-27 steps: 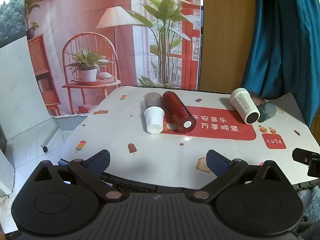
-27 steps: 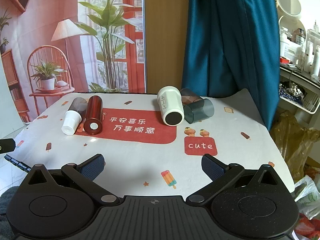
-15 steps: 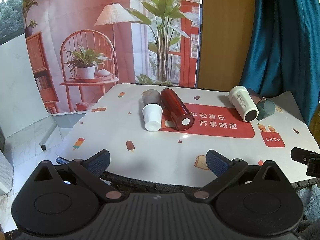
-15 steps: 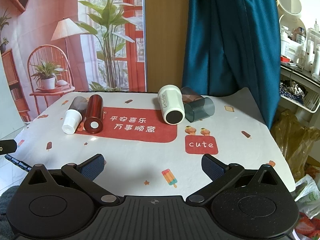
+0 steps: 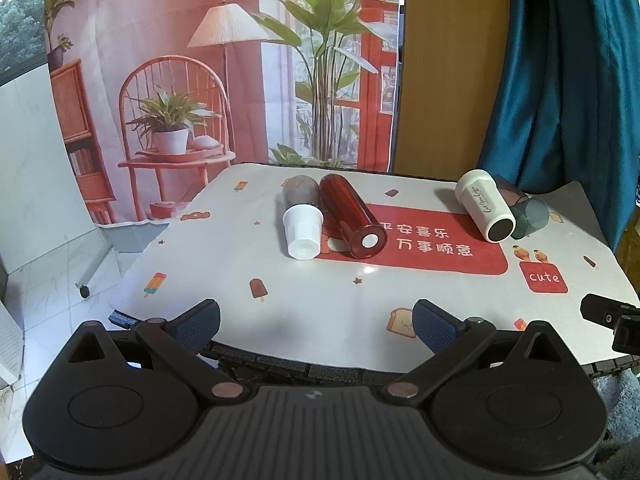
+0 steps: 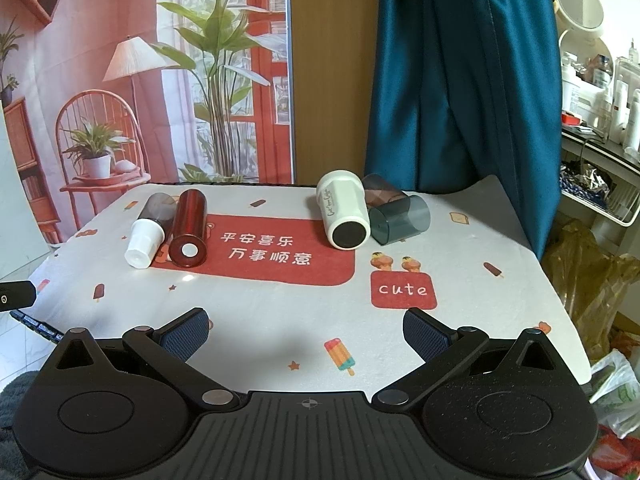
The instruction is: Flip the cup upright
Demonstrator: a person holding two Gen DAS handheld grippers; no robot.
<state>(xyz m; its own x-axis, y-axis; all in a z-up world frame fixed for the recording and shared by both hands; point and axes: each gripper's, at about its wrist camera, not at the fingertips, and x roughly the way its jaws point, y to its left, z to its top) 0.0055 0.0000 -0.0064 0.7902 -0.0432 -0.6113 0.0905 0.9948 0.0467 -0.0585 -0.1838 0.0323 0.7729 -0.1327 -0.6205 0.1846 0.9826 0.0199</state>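
Observation:
Several cups lie on their sides on the table. A small white cup (image 5: pixel 302 230) lies against a grey translucent cup (image 5: pixel 300 192) and a red cup (image 5: pixel 352 216) at the left. A white cup with script (image 5: pixel 484 210) and a dark teal translucent cup (image 5: pixel 528 216) lie at the right. In the right wrist view they show as white (image 6: pixel 144 238), red (image 6: pixel 188 228), white with script (image 6: pixel 344 214) and teal (image 6: pixel 400 218). My left gripper (image 5: pixel 316 322) is open and empty at the table's near edge. My right gripper (image 6: pixel 306 330) is open and empty, over the near part of the table.
The table wears a white cloth with a red panel (image 6: pixel 280 248) and a "cute" patch (image 6: pixel 403 289). A printed backdrop (image 5: pixel 200 80) and a blue curtain (image 6: pixel 460 80) stand behind. A shelf with bottles (image 6: pixel 600 100) and plastic bags (image 6: pixel 592 280) are at the right.
The left wrist view has drifted slightly, so the table sits a little lower and farther. Both grippers stay open; the cups have not moved.

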